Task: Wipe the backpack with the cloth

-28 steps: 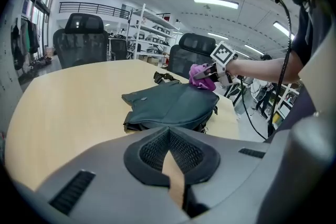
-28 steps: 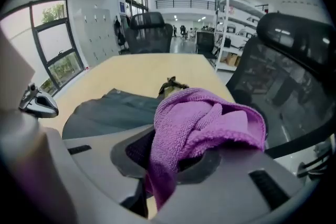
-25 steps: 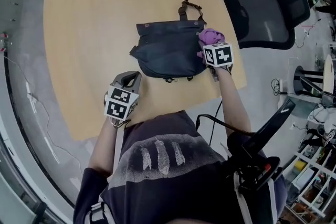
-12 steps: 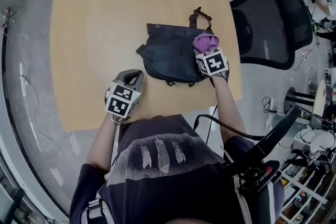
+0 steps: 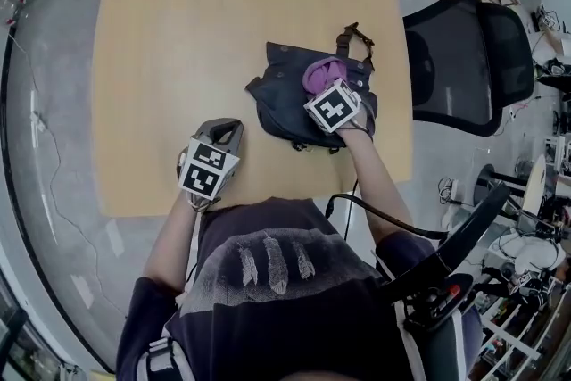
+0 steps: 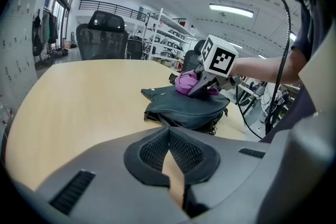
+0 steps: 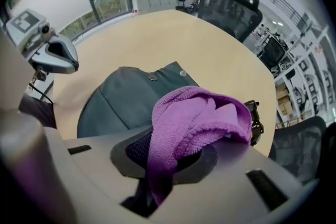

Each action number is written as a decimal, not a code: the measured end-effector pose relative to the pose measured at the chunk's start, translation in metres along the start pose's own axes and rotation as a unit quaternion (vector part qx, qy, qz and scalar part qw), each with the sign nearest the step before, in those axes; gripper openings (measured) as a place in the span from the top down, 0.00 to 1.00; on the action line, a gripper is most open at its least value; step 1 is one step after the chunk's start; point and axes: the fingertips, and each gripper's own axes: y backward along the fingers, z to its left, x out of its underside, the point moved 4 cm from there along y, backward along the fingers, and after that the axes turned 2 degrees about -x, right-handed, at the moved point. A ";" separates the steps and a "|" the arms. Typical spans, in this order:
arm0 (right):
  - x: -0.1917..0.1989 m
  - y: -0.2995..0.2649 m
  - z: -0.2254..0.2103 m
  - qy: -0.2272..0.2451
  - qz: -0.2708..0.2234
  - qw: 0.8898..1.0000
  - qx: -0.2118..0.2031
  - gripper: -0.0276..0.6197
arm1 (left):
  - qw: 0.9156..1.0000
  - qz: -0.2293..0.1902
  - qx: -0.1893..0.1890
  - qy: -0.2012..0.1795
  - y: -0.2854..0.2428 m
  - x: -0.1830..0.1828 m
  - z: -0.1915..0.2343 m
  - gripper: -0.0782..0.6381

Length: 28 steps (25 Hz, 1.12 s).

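Observation:
A dark navy backpack [image 5: 290,98] lies flat near the right front edge of the wooden table [image 5: 178,31]. My right gripper [image 5: 323,89] is shut on a bunched purple cloth [image 5: 319,73] and presses it onto the bag's upper right part. In the right gripper view the cloth [image 7: 199,118] spills out of the jaws over the backpack [image 7: 131,97]. My left gripper [image 5: 223,133] rests on the table to the left of the bag, shut and holding nothing. The left gripper view shows its jaws [image 6: 170,157] closed, with the backpack [image 6: 184,110] and cloth [image 6: 186,81] ahead.
A black mesh office chair [image 5: 468,58] stands beside the table's right edge. The bag's strap buckle [image 5: 354,38] sticks out at its far side. Shelving and cables lie on the floor to the right. A cable [image 5: 375,214] hangs from my right arm.
My right gripper has slid the purple cloth leftward, from the bag's right corner onto its top surface. The left gripper has stayed in place.

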 end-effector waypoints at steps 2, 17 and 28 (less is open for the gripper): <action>-0.006 0.000 0.002 0.028 0.020 0.999 0.014 0.85 | 1.000 0.001 0.001 0.002 0.001 0.003 0.003 0.88; -0.054 0.001 0.058 0.128 -0.004 0.991 -0.027 0.85 | 1.000 0.002 0.011 -0.005 0.001 0.004 0.010 0.88; -0.105 0.003 0.112 0.052 -0.177 0.969 -0.163 0.85 | 1.000 0.018 0.004 -0.004 0.005 0.009 0.013 0.88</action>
